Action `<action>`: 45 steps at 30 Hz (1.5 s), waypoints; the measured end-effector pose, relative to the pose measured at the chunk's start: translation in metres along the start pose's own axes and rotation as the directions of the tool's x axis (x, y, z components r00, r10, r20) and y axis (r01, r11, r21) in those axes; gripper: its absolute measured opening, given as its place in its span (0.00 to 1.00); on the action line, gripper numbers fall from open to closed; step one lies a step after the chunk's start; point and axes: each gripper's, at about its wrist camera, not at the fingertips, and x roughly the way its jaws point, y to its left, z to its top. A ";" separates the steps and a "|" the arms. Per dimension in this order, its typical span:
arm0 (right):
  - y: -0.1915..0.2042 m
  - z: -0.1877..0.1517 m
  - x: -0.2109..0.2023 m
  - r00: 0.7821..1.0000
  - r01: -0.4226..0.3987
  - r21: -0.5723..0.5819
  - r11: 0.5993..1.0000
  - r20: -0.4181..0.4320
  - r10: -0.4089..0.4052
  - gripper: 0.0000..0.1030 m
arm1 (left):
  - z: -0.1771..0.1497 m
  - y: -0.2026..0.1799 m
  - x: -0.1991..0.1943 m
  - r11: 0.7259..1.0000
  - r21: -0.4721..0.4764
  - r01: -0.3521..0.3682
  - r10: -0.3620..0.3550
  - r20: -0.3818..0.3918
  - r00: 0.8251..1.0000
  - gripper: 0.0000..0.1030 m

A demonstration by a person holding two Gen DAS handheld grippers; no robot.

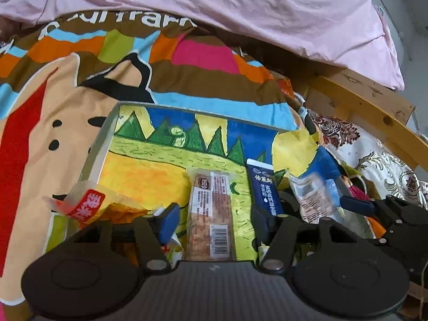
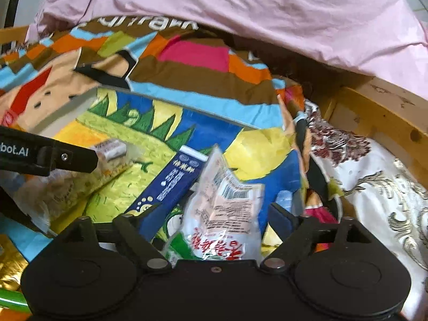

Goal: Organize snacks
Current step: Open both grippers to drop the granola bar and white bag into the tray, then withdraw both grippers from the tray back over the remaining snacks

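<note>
1. Left wrist view: the left gripper [image 1: 214, 222] has its jaws spread apart, blue pads well clear on both sides. Lying between them, lengthwise, is a long clear-wrapped snack bar [image 1: 210, 216], barcode end nearest the camera. Neither pad touches it, so nothing's pinched. It rests on the floor of a colourful painted box [image 1: 149, 157], the one with green trees and a yellow field.

2. Same view, off to the sides: an orange snack packet with a red label [image 1: 88, 206] sits at the box's left edge, just outside the left finger. A dark blue carton [image 1: 263, 187] lies right of the bar, its near end by the right finger. Further right is a clear wrapped snack [image 1: 311, 192], with the right gripper [image 1: 355, 204] poking in from that side.

3. Right wrist view: the right gripper [image 2: 214, 211] is also spread wide. A white plastic snack bag with red lettering [image 2: 224, 211] lies between the fingers, crumpled, top sticking up away from the camera. The pads don't look pressed on it.

4. Same view: the blue carton [image 2: 171, 182] runs diagonally just left of the bag, its near end by the left finger. The other gripper's black finger [image 2: 53, 157] comes in from the left over a pale yellowish snack pack [image 2: 80, 179].

5. Behind it all: a patchwork bedcover [image 2: 187, 64] and a pink sheet [image 2: 240, 5].
</note>
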 end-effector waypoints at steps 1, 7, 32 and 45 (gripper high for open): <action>-0.002 0.001 -0.005 1.000 0.004 0.010 1.000 0.008 -0.004 0.87 | 0.001 -0.001 -0.004 1.000 -0.004 0.000 0.000 0.005 1.000 0.70; -0.021 0.008 -0.051 0.995 -0.007 0.089 0.996 0.100 -0.002 0.99 | 0.011 -0.014 -0.037 1.000 -0.010 -0.001 0.002 0.065 0.998 0.86; -0.019 -0.053 -0.293 0.903 -0.056 0.113 0.992 0.430 0.002 0.99 | -0.046 -0.051 -0.253 0.993 -0.048 -0.112 0.122 0.401 0.908 1.00; -0.009 -0.093 -0.354 0.907 -0.069 0.136 0.988 0.421 0.006 0.99 | -0.109 -0.046 -0.312 0.978 -0.042 -0.203 0.203 0.391 0.898 1.00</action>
